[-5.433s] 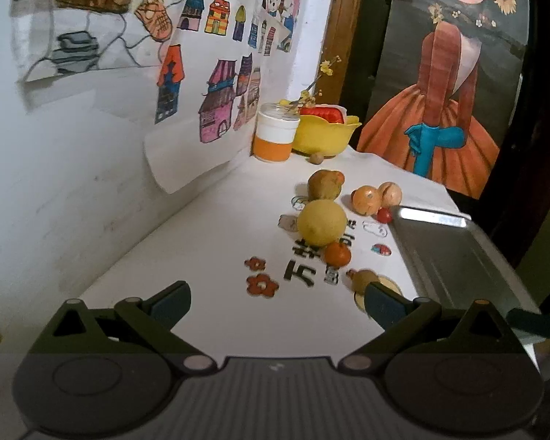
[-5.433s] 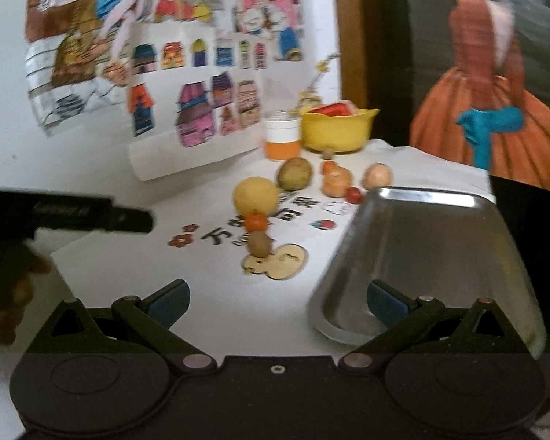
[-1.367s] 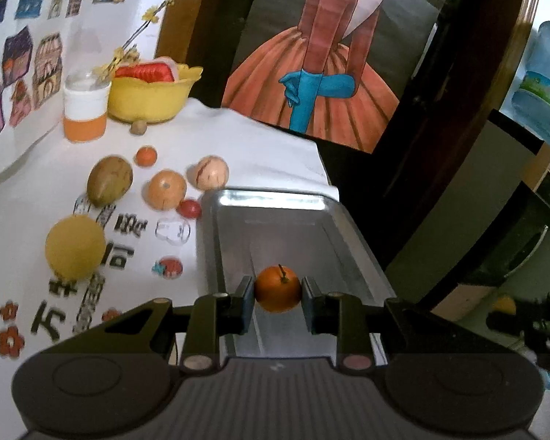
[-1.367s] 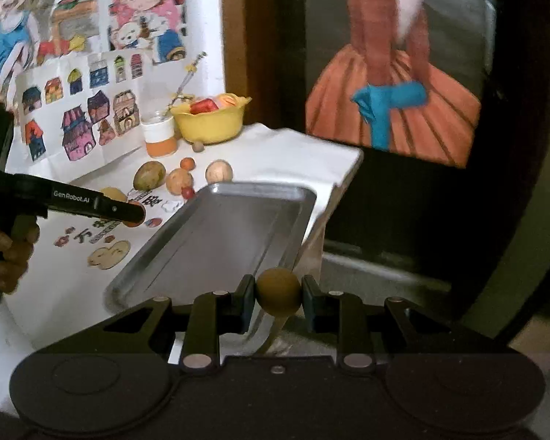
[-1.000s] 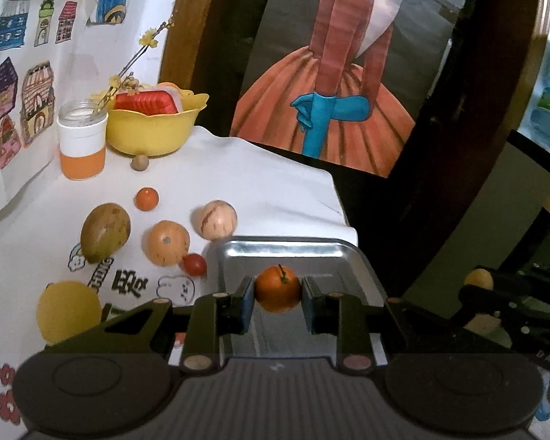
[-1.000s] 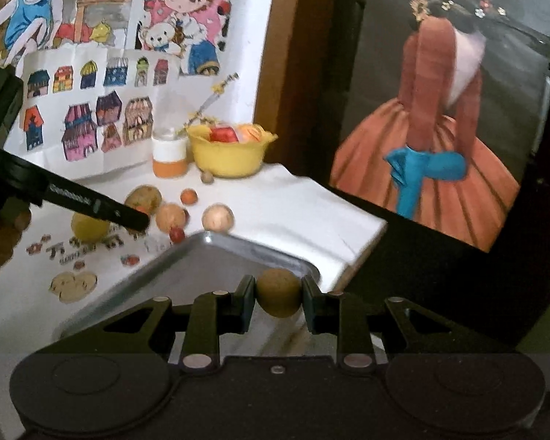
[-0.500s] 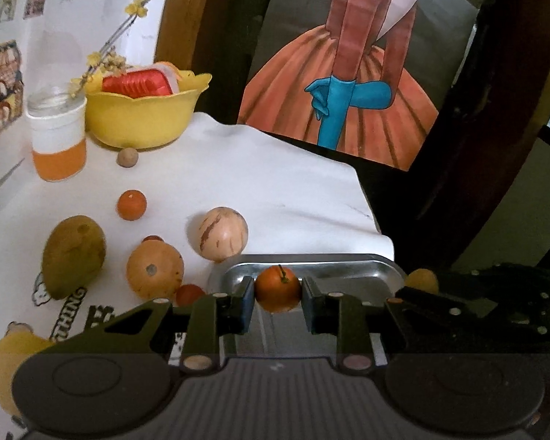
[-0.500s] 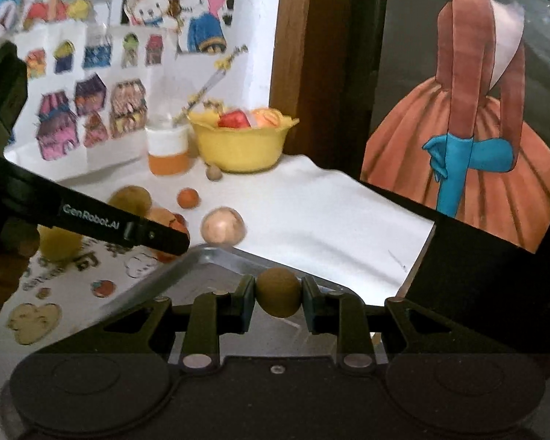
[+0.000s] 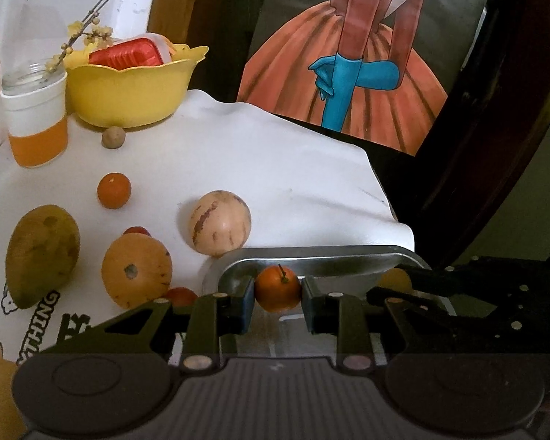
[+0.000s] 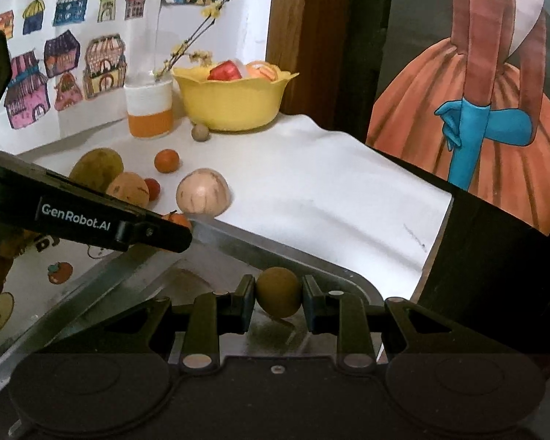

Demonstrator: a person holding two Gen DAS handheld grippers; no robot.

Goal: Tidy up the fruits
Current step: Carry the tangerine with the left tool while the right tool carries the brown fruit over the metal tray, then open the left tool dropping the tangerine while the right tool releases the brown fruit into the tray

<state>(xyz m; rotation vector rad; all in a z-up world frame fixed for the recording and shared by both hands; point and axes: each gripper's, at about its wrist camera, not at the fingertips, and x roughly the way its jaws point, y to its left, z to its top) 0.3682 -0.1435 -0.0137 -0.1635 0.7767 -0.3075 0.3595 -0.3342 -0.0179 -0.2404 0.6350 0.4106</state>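
Both grippers have advanced from near the tray's front to its far end since the earlier frames, each keeping its fruit. Left gripper [image 9: 278,302]: jaws closed to the width of a small orange [image 9: 278,292] with a short stem, pinched between the two pads above the far left corner of the metal tray [image 9: 322,255]. Right gripper [image 10: 278,302]: jaws likewise narrowed around a round brown fruit [image 10: 278,291], held over the tray's far right corner; whether either fruit touches the tray floor cannot be told. On the white tablecloth [image 9: 282,168] left of the tray lie a striped pale melon [image 9: 220,228] just beside the rim, a spotted orange fruit [image 9: 136,271], a greenish mango [image 9: 42,255], a small tangerine [image 9: 114,190] and a tiny brown fruit [image 9: 113,137]. Farther back stand a yellow bowl [image 9: 128,91] and an orange-and-white jar [image 9: 36,124].
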